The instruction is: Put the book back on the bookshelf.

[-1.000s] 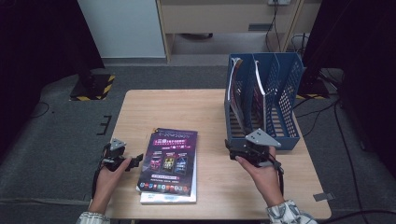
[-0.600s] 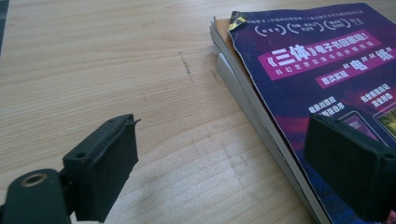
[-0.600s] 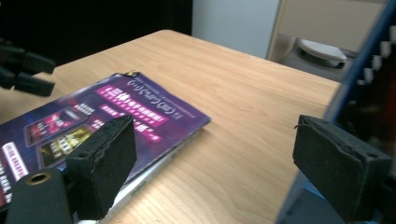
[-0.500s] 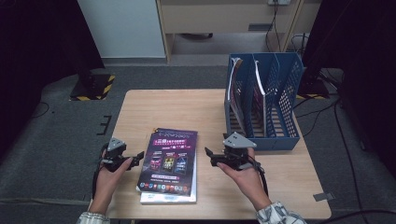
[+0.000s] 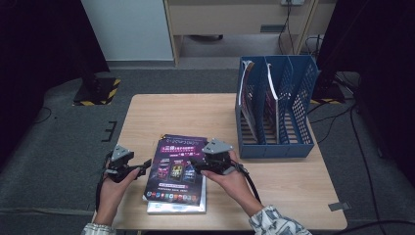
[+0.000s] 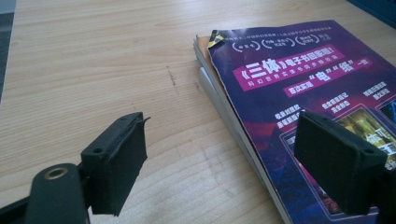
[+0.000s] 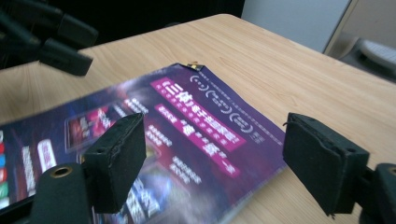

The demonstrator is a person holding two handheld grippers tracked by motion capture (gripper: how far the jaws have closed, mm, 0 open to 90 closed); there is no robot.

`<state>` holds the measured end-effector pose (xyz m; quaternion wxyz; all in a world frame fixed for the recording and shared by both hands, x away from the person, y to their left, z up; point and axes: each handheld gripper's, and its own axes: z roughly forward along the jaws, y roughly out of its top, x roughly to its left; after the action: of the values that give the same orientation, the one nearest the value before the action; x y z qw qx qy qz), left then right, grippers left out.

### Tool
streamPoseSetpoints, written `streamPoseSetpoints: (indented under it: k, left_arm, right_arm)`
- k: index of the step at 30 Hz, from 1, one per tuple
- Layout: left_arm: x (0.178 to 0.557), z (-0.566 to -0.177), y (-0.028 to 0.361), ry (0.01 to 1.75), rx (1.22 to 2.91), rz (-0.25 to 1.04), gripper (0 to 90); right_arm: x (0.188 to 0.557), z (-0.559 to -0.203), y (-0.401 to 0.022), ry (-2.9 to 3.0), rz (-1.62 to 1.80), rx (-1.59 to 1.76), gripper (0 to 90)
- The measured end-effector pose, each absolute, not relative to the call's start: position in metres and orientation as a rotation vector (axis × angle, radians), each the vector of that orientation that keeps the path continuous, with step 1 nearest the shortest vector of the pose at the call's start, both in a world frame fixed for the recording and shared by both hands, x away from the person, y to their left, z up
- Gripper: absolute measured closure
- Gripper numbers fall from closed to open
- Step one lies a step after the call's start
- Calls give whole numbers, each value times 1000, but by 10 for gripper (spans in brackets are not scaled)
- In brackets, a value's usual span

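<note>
Landmark: the purple magazine [image 5: 178,164] lay flat on top of a small stack near the front edge of the wooden table [image 5: 195,112]; all places below are given relative to it.
High view: this view alone showed the whole table, both hands and the blue file rack [image 5: 274,115], which stood upright, well apart from the magazine, to its right and farther back.
Left gripper view: this view alone showed the stack's side edge, with a white book [image 6: 219,100] and an orange-edged cover under the magazine [image 6: 299,88], and a dog-eared far corner.
Right gripper view: this view alone showed the magazine's [image 7: 182,135] right-hand edge from close by, with the left gripper dark and blurred beyond its opposite edge.
Left gripper [image 5: 139,169]: just beside the magazine's left edge; jaws released, one pad over bare table and one over the cover, having just been closing, with the stack's edge between them but not pressed.
Right gripper [image 5: 196,165]: over the magazine's right edge; jaws released and having just been closing, with the cover's edge in the gap but not clamped.
Rack contents: slotted compartments; a magazine with a reddish cover [image 5: 246,93] leaned in the leftmost and another [image 5: 272,95] stood in the next; whether the rightmost held anything could not be told.
</note>
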<state>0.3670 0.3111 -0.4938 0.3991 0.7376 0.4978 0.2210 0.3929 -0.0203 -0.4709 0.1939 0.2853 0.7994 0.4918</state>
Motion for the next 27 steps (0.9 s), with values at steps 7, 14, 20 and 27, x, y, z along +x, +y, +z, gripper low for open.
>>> streamPoseSetpoints:
  k: [7,14,20,27]
  left_arm:
    - [367,-495,302,1221,1901,559,205]
    - [366,-492,295,1194,1918,538,250]
    - [365,-492,291,1190,1936,549,289]
    - [366,-496,289,1179,1946,540,346]
  right_arm:
    - [413,-480,-7,2271,1406,890,226]
    - [404,-489,-12,2303,1370,909,204]
    - [400,-493,-21,2314,1395,934,203]
    - [401,-496,-25,2348,1391,927,138]
